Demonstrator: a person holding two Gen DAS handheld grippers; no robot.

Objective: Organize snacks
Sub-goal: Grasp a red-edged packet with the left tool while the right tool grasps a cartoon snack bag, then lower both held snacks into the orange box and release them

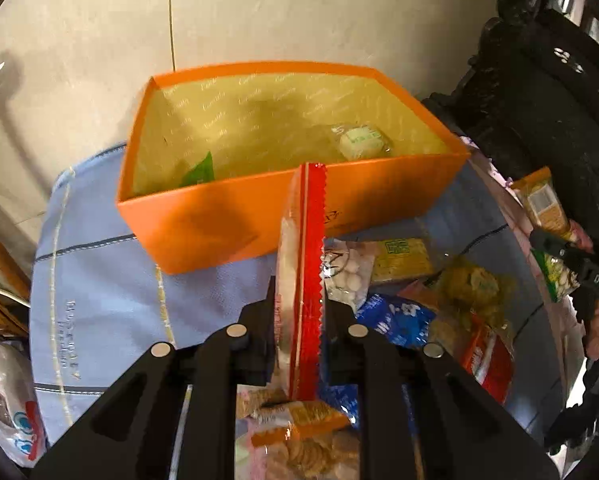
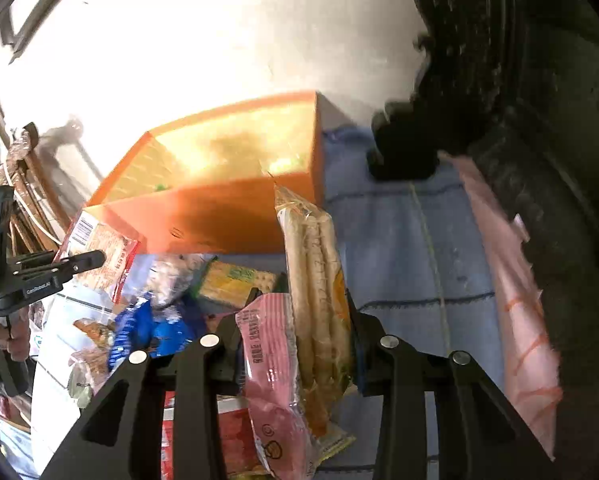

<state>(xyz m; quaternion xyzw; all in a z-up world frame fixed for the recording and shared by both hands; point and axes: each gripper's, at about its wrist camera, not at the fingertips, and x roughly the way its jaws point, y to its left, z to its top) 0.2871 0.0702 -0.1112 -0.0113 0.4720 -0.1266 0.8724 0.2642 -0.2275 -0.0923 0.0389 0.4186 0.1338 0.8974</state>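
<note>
Blue cloth (image 1: 99, 280): both tools grip snack packets.

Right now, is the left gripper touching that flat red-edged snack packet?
Touching. The left wrist view shows the left gripper shut on the red-edged snack packet, pads pressing both its faces, holding it upright.

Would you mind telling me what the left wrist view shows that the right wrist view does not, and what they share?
Only the left wrist view shows the left gripper shut on a red-edged packet seen edge-on, and a pale wrapped snack clearly inside the orange box.

Only the right wrist view shows the right gripper shut on a cracker-stick packet together with a pink packet, plus a pink bag at the right.

Both show the orange box, the blue cloth, the loose snack pile and the other gripper.
</note>
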